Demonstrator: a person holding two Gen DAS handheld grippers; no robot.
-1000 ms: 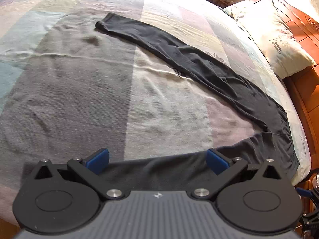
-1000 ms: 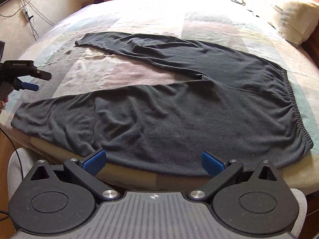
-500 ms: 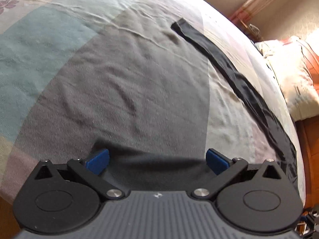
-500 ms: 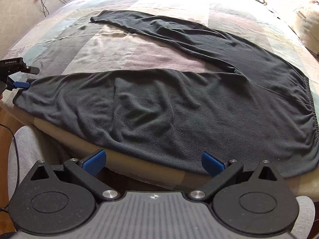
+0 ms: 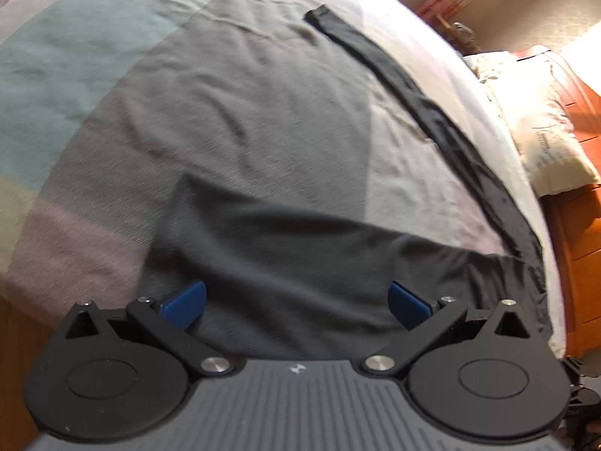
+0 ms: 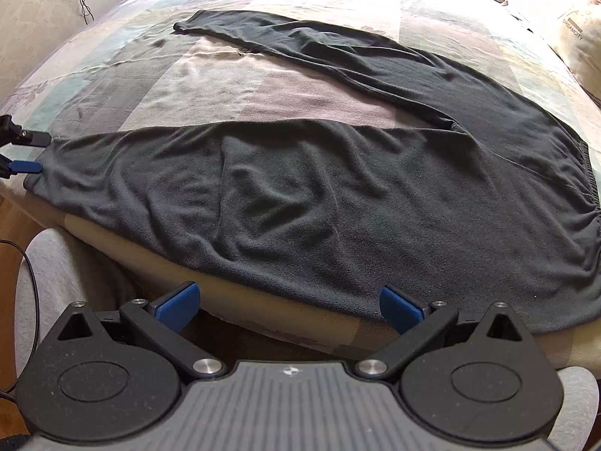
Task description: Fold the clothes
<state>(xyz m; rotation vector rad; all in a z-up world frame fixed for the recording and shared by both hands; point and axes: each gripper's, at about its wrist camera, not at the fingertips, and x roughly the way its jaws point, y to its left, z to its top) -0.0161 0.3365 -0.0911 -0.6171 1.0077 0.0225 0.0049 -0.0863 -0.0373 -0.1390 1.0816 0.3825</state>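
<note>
Black trousers [image 6: 338,188] lie spread on the patchwork bed cover [image 6: 225,86], waistband [image 6: 589,173] at the right. The near leg runs left along the bed's front edge; the far leg [image 6: 300,37] angles off toward the back left. My left gripper [image 5: 296,300] is open, its blue pads either side of the near leg's cuff end [image 5: 263,248], fabric lying between them. In the right wrist view it shows as left gripper [image 6: 35,152] at that cuff. My right gripper [image 6: 289,302] is open just off the bed's front edge, below the trousers' lower hem, holding nothing.
A pale pillow [image 5: 541,139] rests at the head of the bed beside orange wooden furniture [image 5: 578,244]. A grey padded seat [image 6: 49,282] and a black cable [image 6: 33,300] sit below the bed's front edge. The far leg [image 5: 432,112] crosses the cover.
The near leg, creased a second ago, now lies drawn out straight to the left. The left wrist view has swung left and more of the cuff shows. The right gripper has edged closer.
</note>
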